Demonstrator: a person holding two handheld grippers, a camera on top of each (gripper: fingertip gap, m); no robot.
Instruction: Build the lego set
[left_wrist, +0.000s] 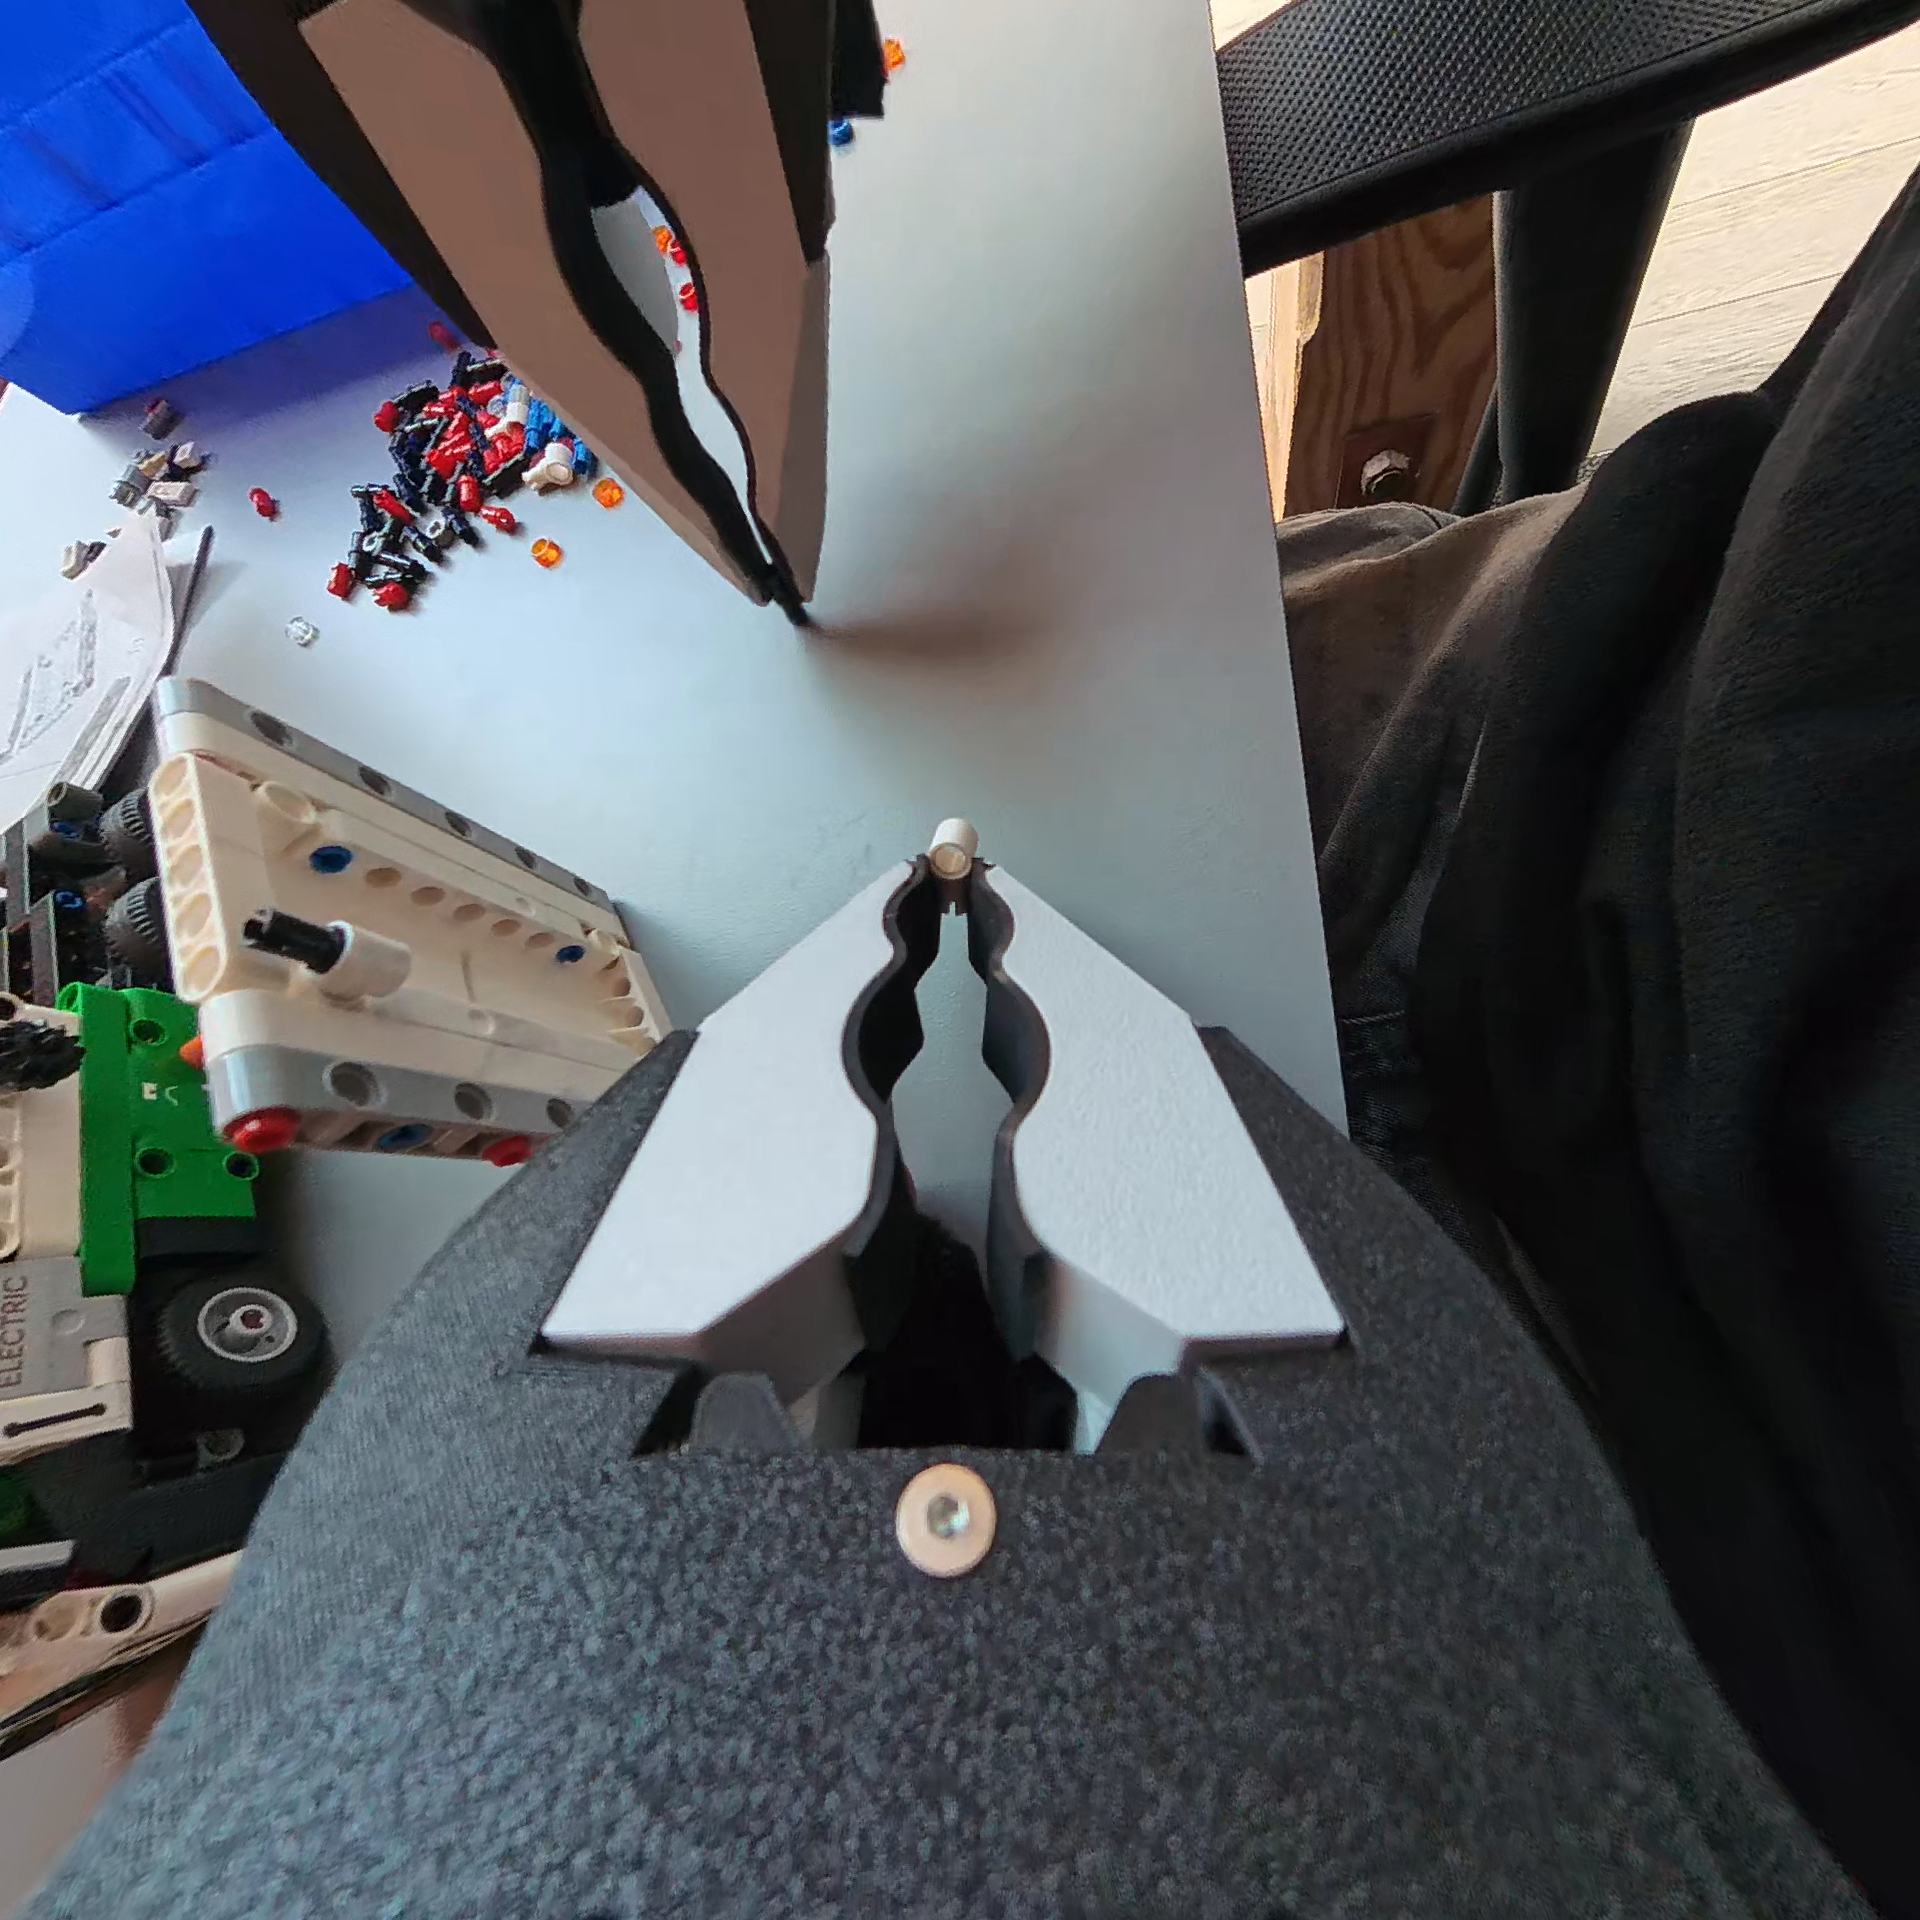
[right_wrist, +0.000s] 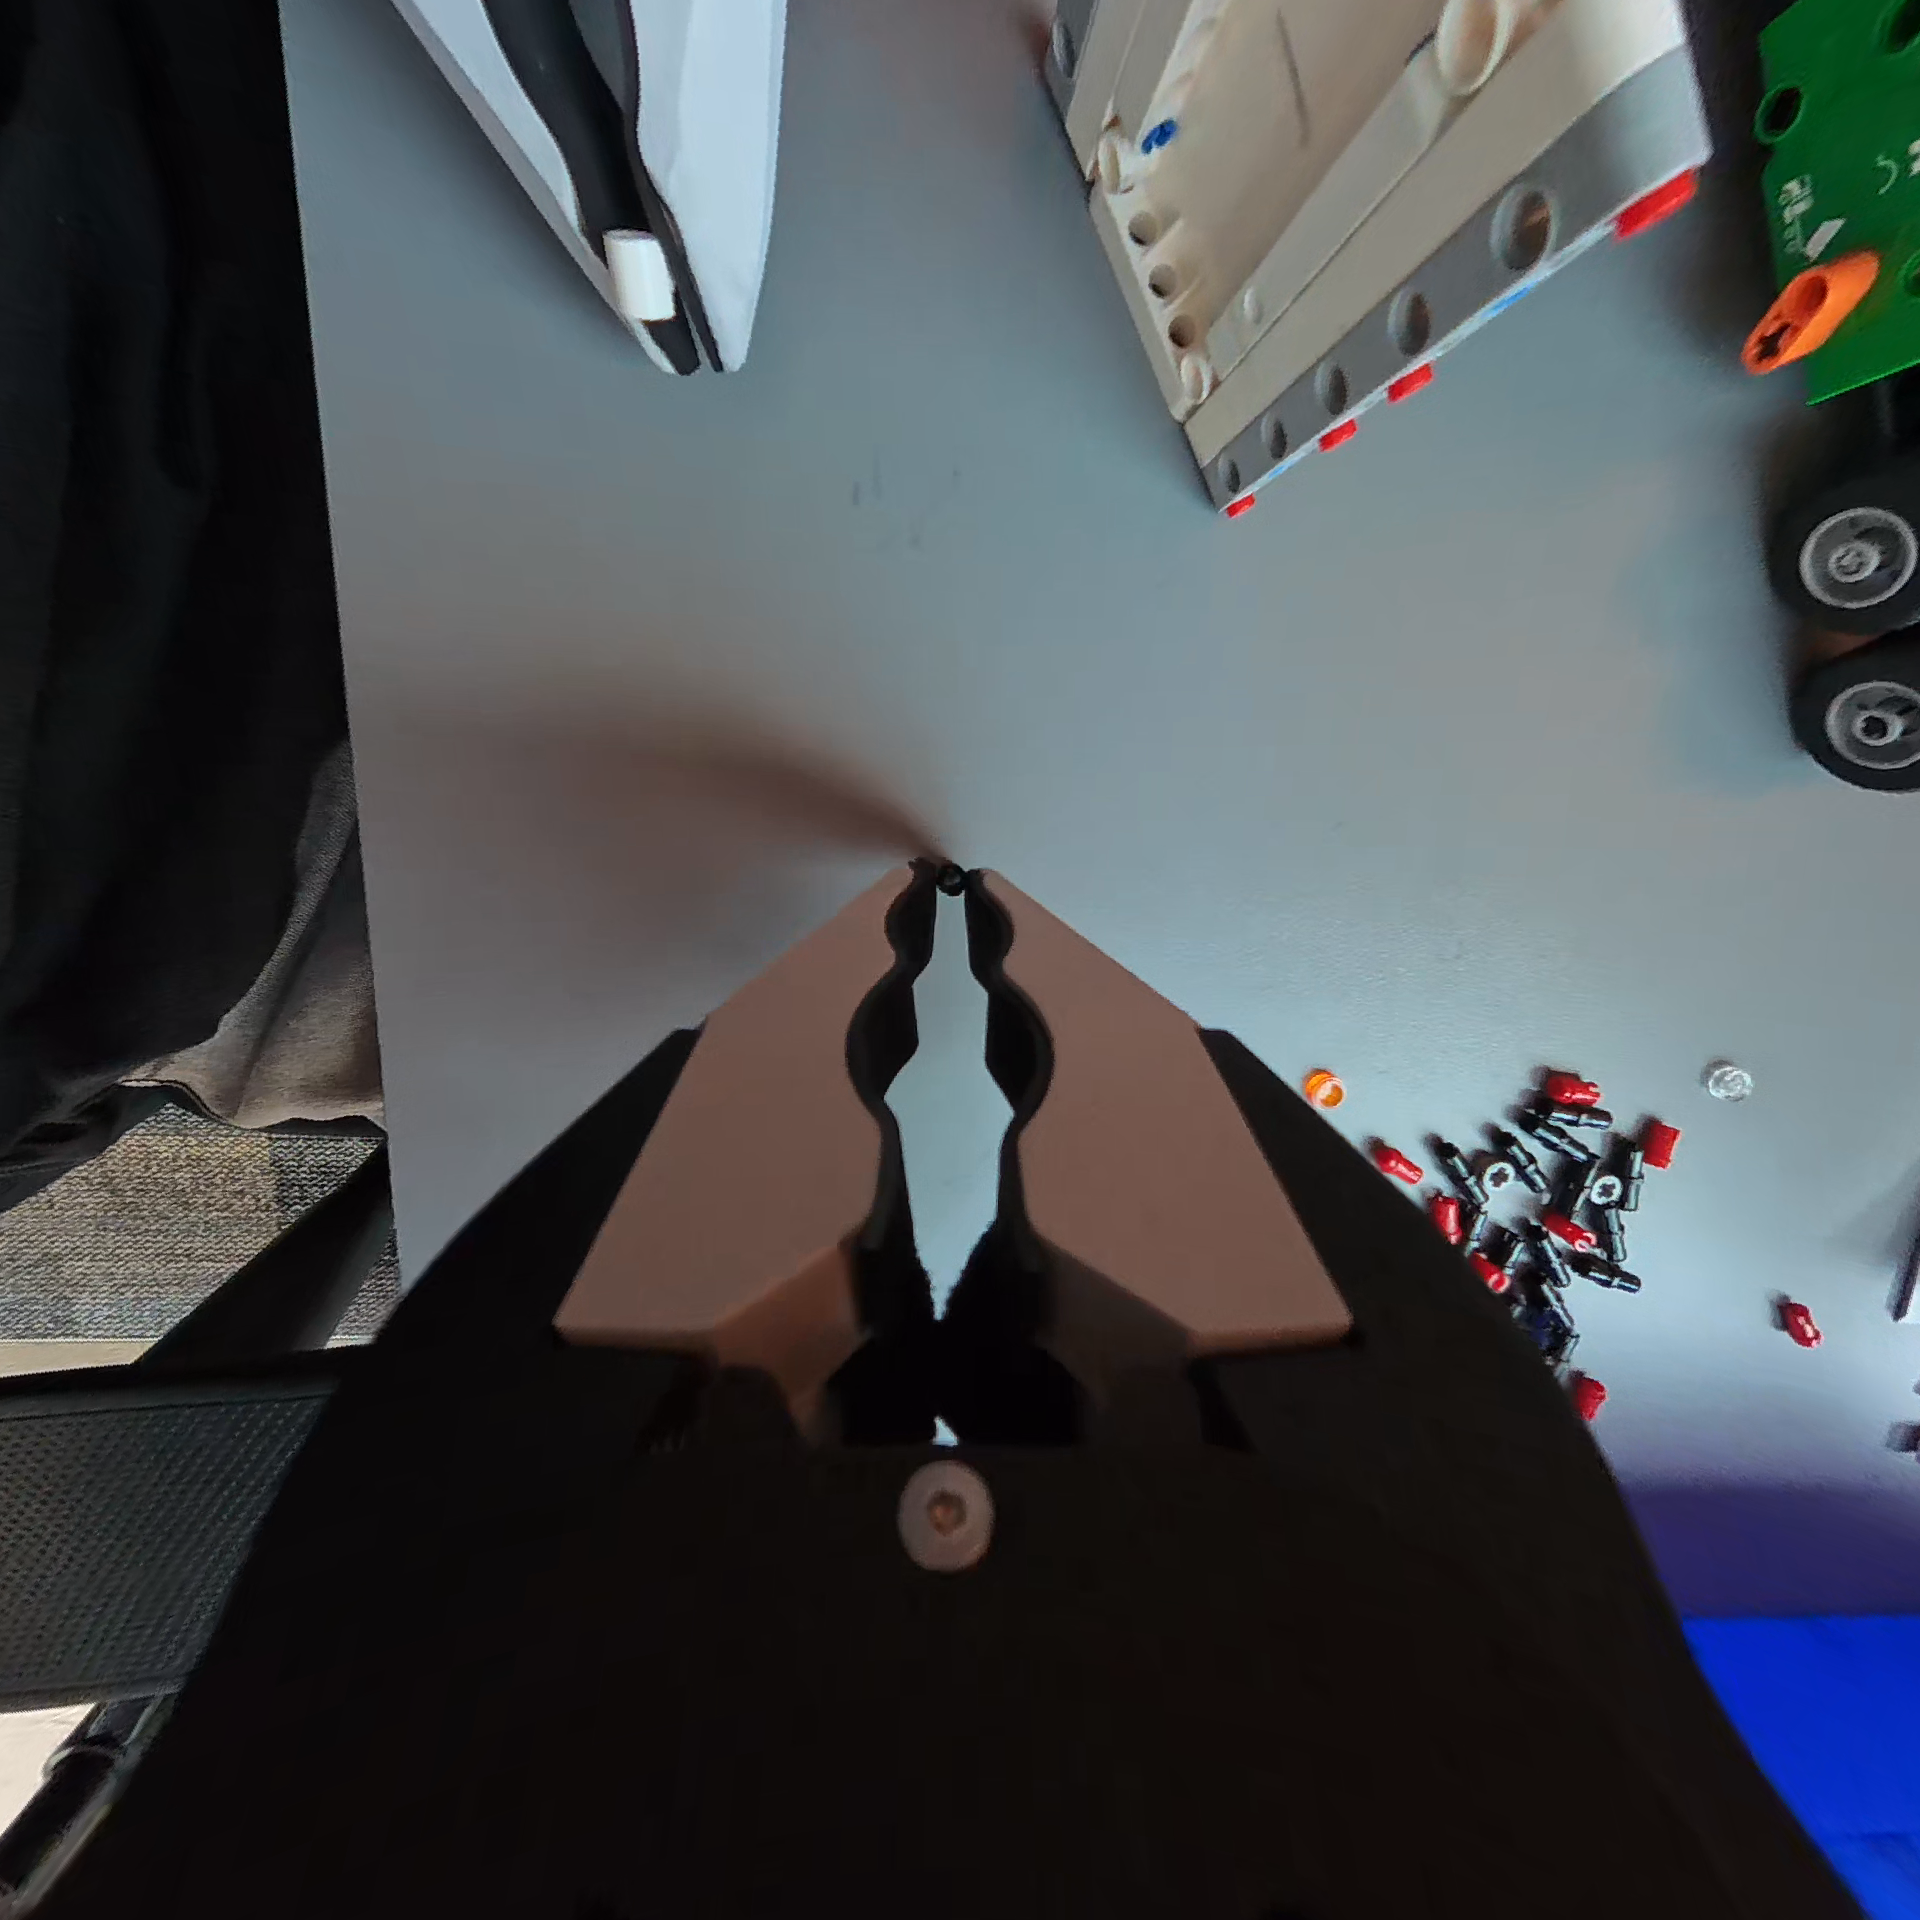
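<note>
Left gripper (left_wrist: 951, 868) fingers are clamped on a small white sleeve (left_wrist: 953, 847) at the very tips, held above the bench (left_wrist: 1039, 416) near its edge. Right gripper (right_wrist: 948, 881) fingers are pinched on a tiny black pin (right_wrist: 950, 880), tips close to the bench surface. Both parts look like hard, light plastic: smooth and round, so likely to twist or pop out of a tip grip. Best hold is across the barrel, leaving the mating end free. The white panel (left_wrist: 416, 956) lies flat left of the sleeve, the green truck (left_wrist: 156, 1143) beyond it, the spare pin pile (right_wrist: 1548, 1195) well apart. Push-fit probably needs straight alignment, little force.
</note>
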